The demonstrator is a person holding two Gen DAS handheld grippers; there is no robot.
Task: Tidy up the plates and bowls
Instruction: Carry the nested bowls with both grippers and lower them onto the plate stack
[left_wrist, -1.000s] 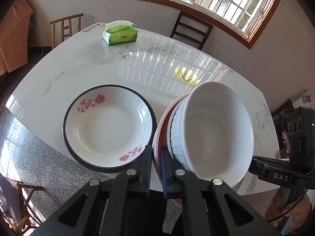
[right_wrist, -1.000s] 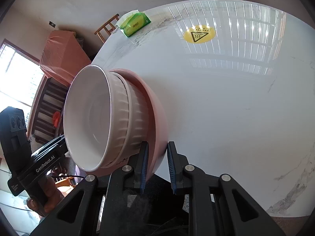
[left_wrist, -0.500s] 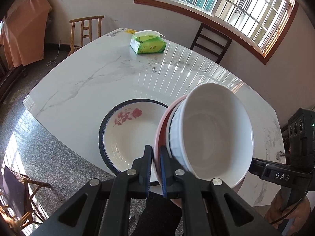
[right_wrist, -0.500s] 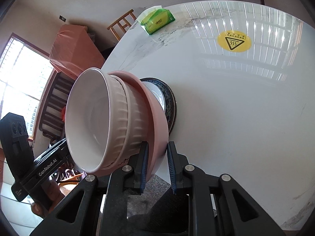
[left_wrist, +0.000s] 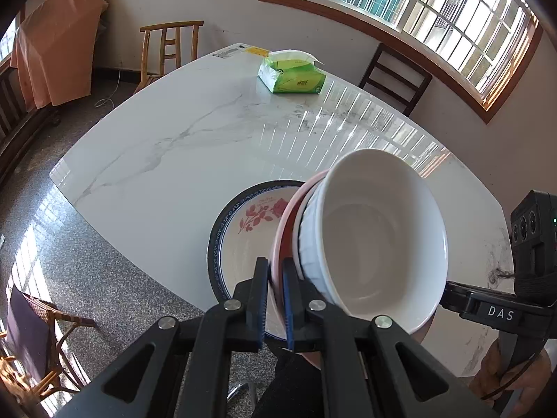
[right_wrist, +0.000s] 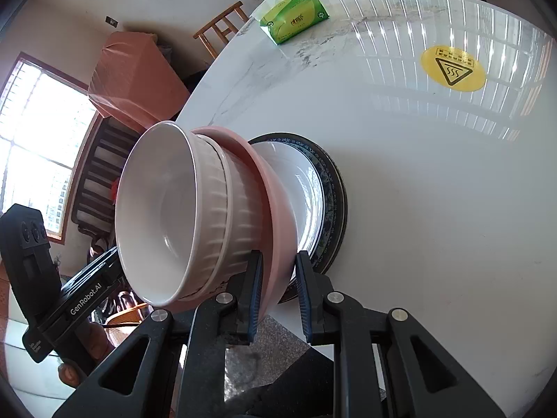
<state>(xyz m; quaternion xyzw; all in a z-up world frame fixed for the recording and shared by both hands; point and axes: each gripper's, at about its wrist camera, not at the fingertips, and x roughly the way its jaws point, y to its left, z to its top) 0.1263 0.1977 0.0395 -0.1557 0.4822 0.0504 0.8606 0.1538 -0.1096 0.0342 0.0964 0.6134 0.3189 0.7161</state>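
A white ribbed bowl (left_wrist: pixel 376 240) sits nested in a pink bowl (left_wrist: pixel 282 223). My left gripper (left_wrist: pixel 275 296) is shut on the pink bowl's rim on one side. My right gripper (right_wrist: pixel 276 289) is shut on the rim (right_wrist: pixel 275 223) on the other side. Together they hold the stack in the air, above a white plate (left_wrist: pixel 243 244) with a dark blue rim and red flowers. The plate lies near the table's front edge and also shows in the right wrist view (right_wrist: pixel 313 188). The white bowl also shows there (right_wrist: pixel 163 216).
The white marble table (left_wrist: pixel 195 146) carries a green tissue pack (left_wrist: pixel 292 76) at its far side and a round yellow warning sticker (right_wrist: pixel 452 68). Wooden chairs (left_wrist: pixel 170 48) stand around the table. The floor lies below the table's near edge.
Both grippers have carried the nested bowls left across the table, from beside the flowered plate to over it. Their grip on the pink rim is unchanged.
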